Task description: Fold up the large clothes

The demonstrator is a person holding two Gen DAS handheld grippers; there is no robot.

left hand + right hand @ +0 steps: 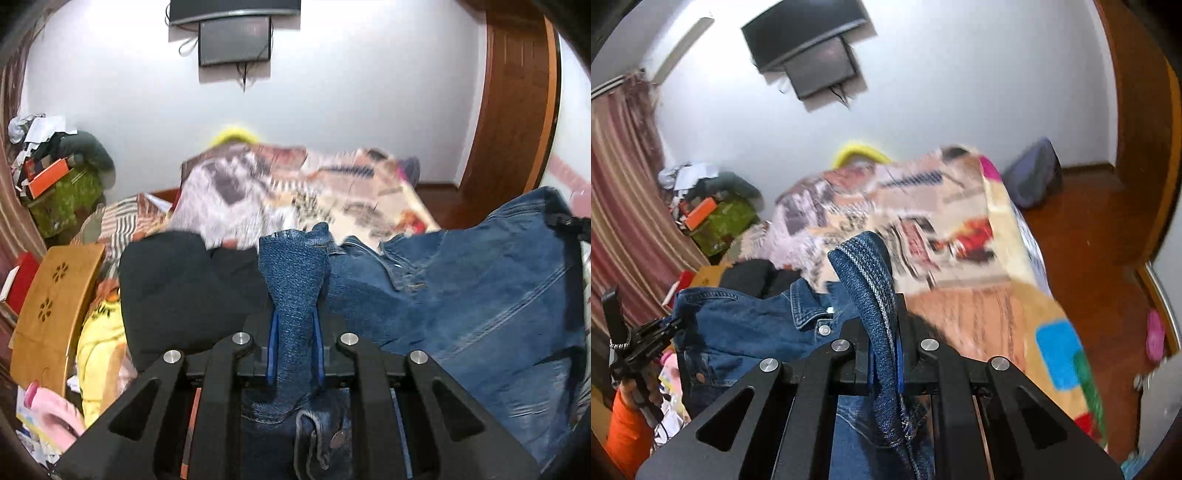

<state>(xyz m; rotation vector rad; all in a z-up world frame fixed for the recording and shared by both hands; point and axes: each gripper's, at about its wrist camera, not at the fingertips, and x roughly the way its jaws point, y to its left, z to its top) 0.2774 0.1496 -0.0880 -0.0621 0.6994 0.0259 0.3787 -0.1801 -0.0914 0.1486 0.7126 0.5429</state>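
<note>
Your left claw (294, 347) is clamped on a thick fold of the denim jacket (480, 295), coarse blue weave bunched between the blue pads. Your right claw (884, 354) grips another fold of the same jacket, its ribbed edge arching up over the pads. The jacket hangs between your two claws above the bed (960, 229), stitched seams and metal buttons showing. Just beyond it lies a black garment (177, 284), smooth and dark. Further off, the bed carries a blurred patterned blanket. Your left view alone shows a wooden board (55, 306) with flower cutouts; your right view alone shows your orange sleeve (626, 435) and the red-brown floor (1089, 240).
</note>
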